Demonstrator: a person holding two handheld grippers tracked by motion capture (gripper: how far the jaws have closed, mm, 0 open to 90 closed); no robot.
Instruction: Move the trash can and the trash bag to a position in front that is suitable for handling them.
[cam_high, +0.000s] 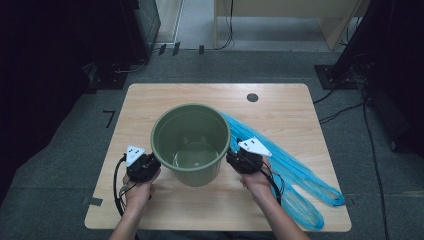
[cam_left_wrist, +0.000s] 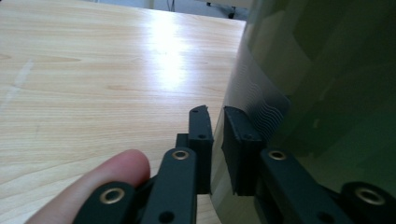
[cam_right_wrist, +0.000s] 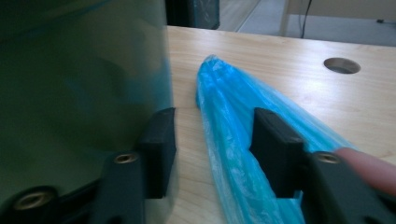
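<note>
Jaws of the left gripper (cam_left_wrist: 215, 135) stand almost together, with just a thin slit between the two black pads; the green bucket (cam_high: 190, 142) rises right beside them, and its wall seems to run into that slit, though I cannot tell for certain whether the pads pinch it. Seen from the high view, this left gripper (cam_high: 150, 164) sits against the bucket's lower left side, held by the person's left hand (cam_high: 136, 192). On the other side, the right gripper (cam_right_wrist: 212, 140) has its jaws apart: one pad lies against the bucket's wall, the other sits beyond the blue plastic bag (cam_right_wrist: 236, 135), so part of the bag lies in the gap between them without being squeezed. From above, the right gripper (cam_high: 234, 156) meets the bucket's right side, with the right hand (cam_high: 257, 181) behind it. Upright and open-topped (nothing visible inside), the bucket stands near the middle of the wooden table (cam_high: 150, 102). Stretched out flat, the bag (cam_high: 295, 165) runs from just behind the bucket's right rim toward the table's near right corner, ending in two looped handles. A round hole (cam_high: 252, 97) sits in the tabletop near the far edge.
</note>
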